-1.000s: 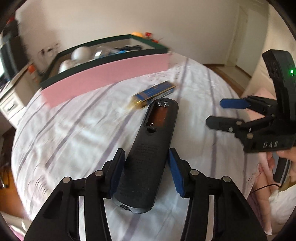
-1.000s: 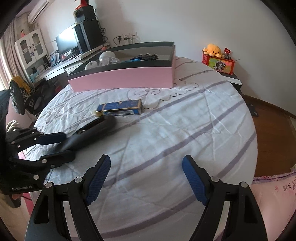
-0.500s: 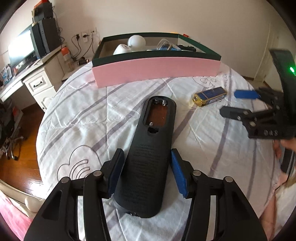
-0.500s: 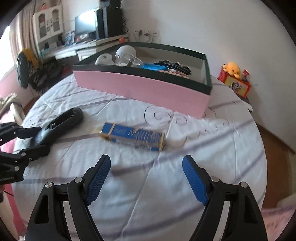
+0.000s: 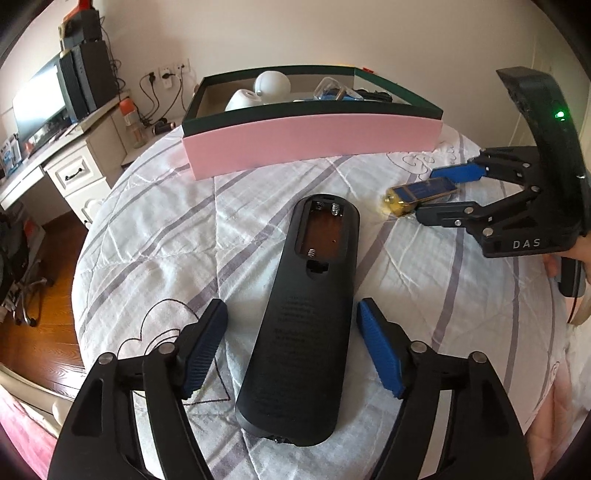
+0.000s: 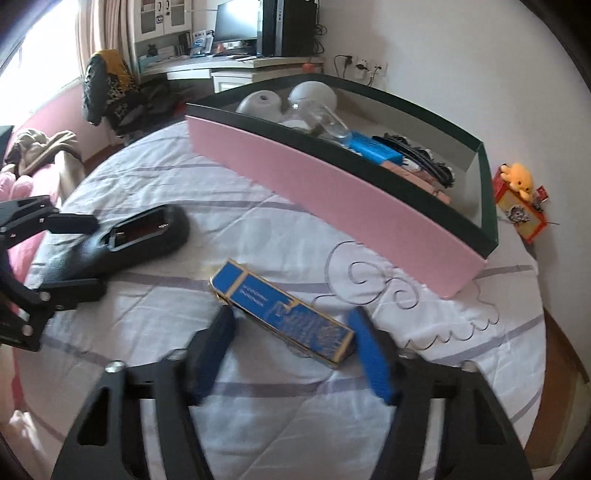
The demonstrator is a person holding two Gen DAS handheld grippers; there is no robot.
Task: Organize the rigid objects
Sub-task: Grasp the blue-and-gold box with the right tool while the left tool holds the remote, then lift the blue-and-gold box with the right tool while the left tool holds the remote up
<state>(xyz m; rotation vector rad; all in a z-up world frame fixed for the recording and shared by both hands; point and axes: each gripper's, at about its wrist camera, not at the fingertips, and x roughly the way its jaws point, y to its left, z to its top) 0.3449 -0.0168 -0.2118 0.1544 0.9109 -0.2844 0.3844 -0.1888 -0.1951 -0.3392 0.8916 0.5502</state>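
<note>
Black remote (image 5: 306, 317), battery bay uncovered; blue-gold box (image 6: 282, 308); both jaws spread, gripping nothing.

White plastered wall (image 5: 280, 33) runs across ahead of the jaws, with wall sockets (image 5: 168, 72) and dangling black cables. Ahead and to the left: a white desk with a drawer (image 5: 70, 173), a dark flat monitor (image 5: 40, 103) and a black tower computer (image 5: 94, 74) on top. Brown wooden plank floor (image 5: 40, 328) lies low on the left. From the right wrist view, bright daylight comes through a window (image 6: 40, 48) far left; a white glass-fronted cabinet (image 6: 162, 14) stands behind the desk. A dark garment with yellow patches (image 6: 107, 85) hangs over a chair.
</note>
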